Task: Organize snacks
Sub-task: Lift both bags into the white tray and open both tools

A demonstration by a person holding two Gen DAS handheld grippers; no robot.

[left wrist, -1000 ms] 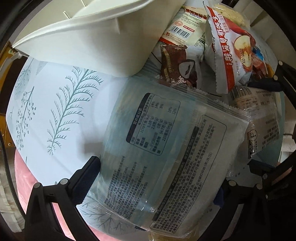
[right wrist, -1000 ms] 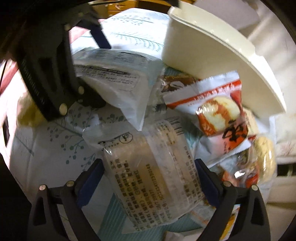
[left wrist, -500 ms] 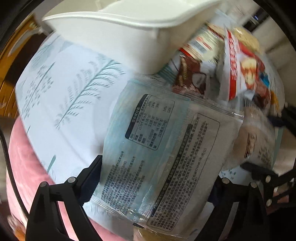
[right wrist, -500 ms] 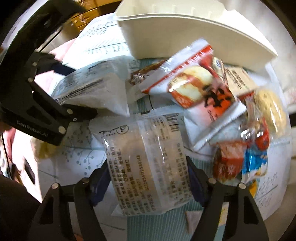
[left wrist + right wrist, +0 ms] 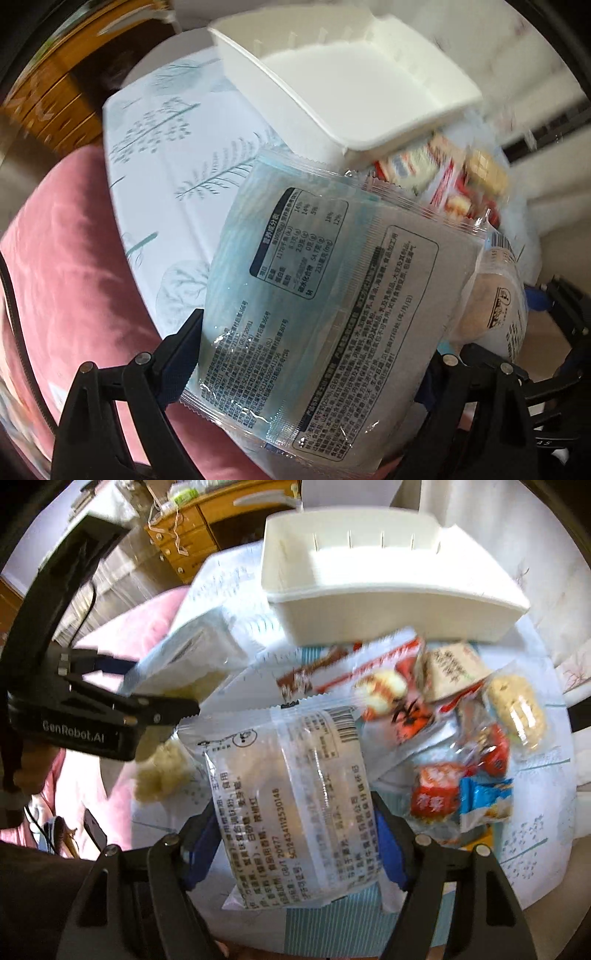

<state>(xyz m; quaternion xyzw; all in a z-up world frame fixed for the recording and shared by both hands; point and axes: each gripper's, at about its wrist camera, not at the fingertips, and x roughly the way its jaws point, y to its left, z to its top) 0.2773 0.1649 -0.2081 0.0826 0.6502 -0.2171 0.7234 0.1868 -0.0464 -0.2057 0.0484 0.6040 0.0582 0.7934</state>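
My left gripper (image 5: 306, 354) is shut on a large pale-blue snack packet (image 5: 325, 295), printed back up, held above the tablecloth. My right gripper (image 5: 295, 838) is shut on a clear bread packet (image 5: 295, 794) with black print, also lifted; the same packet shows at the right of the left wrist view (image 5: 495, 306). An empty white plastic bin (image 5: 369, 590) stands at the far side of the table, also in the left wrist view (image 5: 351, 81). The left gripper and its packet (image 5: 192, 664) appear at the left of the right wrist view.
Several loose snack packets lie in a pile (image 5: 443, 716) in front of the bin, red, blue and clear ones. The tablecloth (image 5: 173, 155) has a leaf print. A pink cushion (image 5: 66, 258) lies at the left. A wooden cabinet (image 5: 207, 520) stands behind.
Both grippers have risen and pulled back with their packets. The bin's inside now shows from above. The snack pile sits farther below both cameras.
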